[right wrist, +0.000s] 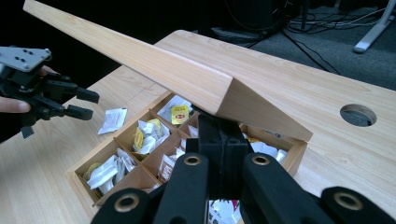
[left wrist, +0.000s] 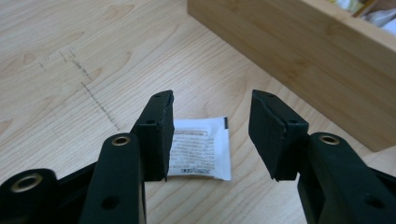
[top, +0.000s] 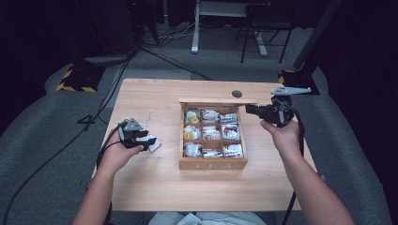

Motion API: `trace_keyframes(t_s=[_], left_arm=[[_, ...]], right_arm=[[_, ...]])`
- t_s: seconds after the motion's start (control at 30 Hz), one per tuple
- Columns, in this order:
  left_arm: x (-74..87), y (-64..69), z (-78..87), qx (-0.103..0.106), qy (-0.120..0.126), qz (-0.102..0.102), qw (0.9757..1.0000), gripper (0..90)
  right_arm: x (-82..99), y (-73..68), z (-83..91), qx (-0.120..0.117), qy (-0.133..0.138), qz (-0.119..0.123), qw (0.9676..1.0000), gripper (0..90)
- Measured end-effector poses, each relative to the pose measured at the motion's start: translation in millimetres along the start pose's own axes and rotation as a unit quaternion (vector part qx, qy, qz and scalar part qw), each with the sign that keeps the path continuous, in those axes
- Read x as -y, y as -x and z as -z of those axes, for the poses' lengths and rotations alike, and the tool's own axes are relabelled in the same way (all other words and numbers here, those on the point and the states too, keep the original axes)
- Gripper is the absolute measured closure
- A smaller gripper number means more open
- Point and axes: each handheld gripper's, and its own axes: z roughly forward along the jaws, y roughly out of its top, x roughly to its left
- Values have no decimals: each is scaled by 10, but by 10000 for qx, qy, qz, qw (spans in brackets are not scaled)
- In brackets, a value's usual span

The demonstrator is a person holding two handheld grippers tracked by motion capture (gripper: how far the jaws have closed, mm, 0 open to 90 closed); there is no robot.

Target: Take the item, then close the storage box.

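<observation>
Left gripper (left wrist: 210, 135) is standing with jaws apart, gripping nothing; the sachet (left wrist: 201, 149) is lying flat on the table (left wrist: 70, 70) just beyond them. Right gripper (right wrist: 219, 140) is clamping the box's (top: 213, 164) raised lid (right wrist: 154, 65).

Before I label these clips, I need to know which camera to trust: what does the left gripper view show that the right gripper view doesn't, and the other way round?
The left gripper view alone shows the printed text on the white paper sachet, lying flat on the light wooden table between the left claw's open jaws, untouched.

The right gripper view alone shows the wooden tea box's nine compartments holding sachets, and its lid propped up by the shut right claw.

Both show the sachet, table and box.
</observation>
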Motion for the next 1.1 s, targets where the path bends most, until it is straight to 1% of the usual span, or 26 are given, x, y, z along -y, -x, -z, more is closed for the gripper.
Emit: trace_keyframes(t_s=[0.03, 0.1, 0.13, 0.17, 0.2, 0.27, 0.3, 0.5, 0.53, 0.6, 0.67, 0.73, 0.87, 0.9, 0.93, 1.0, 1.07, 1.1], left_arm=[[0, 0, 0, 0, 0, 0, 10000, 500], [-13, 59, 38, 45, 89, -31, 9999, 498], [-22, 104, 77, 83, 159, -82, 9998, 488], [-22, 104, 77, 83, 159, -82, 9998, 483], [-23, 140, 105, 93, 227, -86, 9997, 483], [-16, 212, 169, 110, 359, -145, 9992, 456], [-16, 212, 169, 110, 359, -145, 9992, 454], [28, 392, 265, 241, 618, -280, 9974, 430], [37, 418, 275, 289, 643, -301, 9971, 421], [62, 475, 283, 350, 636, -341, 9968, 419], [88, 516, 285, 363, 635, -419, 9964, 417], [127, 556, 285, 403, 635, -439, 9962, 414], [221, 618, 274, 517, 702, -359, 9955, 410], [272, 662, 258, 562, 717, -347, 9952, 408], [272, 662, 258, 562, 717, -347, 9952, 408], [325, 697, 240, 591, 707, -381, 9950, 408], [389, 730, 204, 638, 658, -371, 9951, 408], [419, 741, 186, 629, 628, -356, 9954, 408]], right_arm=[[0, 0, 0, 0, 0, 0, 10000, 899], [0, -1, 1, 8, -6, 2, 10000, 899], [3, -1, 1, -9, -6, 2, 10000, 899], [3, -1, 1, -9, -6, 2, 10000, 899], [5, -1, 1, -13, -8, 1, 10000, 899], [14, -5, 3, -22, -24, 19, 10000, 899], [14, -5, 3, -22, -24, 19, 10000, 899], [30, -5, 11, -35, -59, 14, 10000, 898], [33, -8, 14, -38, -80, 23, 10000, 898], [34, -8, 14, -46, -84, 24, 10000, 898], [37, -10, 18, -56, -111, 29, 9999, 898], [45, -15, 32, -62, -108, 28, 9999, 898], [59, -25, 46, -76, -130, 12, 9999, 898], [70, -38, 57, -78, -162, 23, 9998, 898], [70, -38, 57, -78, -162, 23, 9998, 898], [77, -44, 64, -87, -189, 39, 9998, 898], [83, -53, 75, -79, -225, 47, 9997, 898], [90, -63, 87, -96, -231, 51, 9997, 898]])
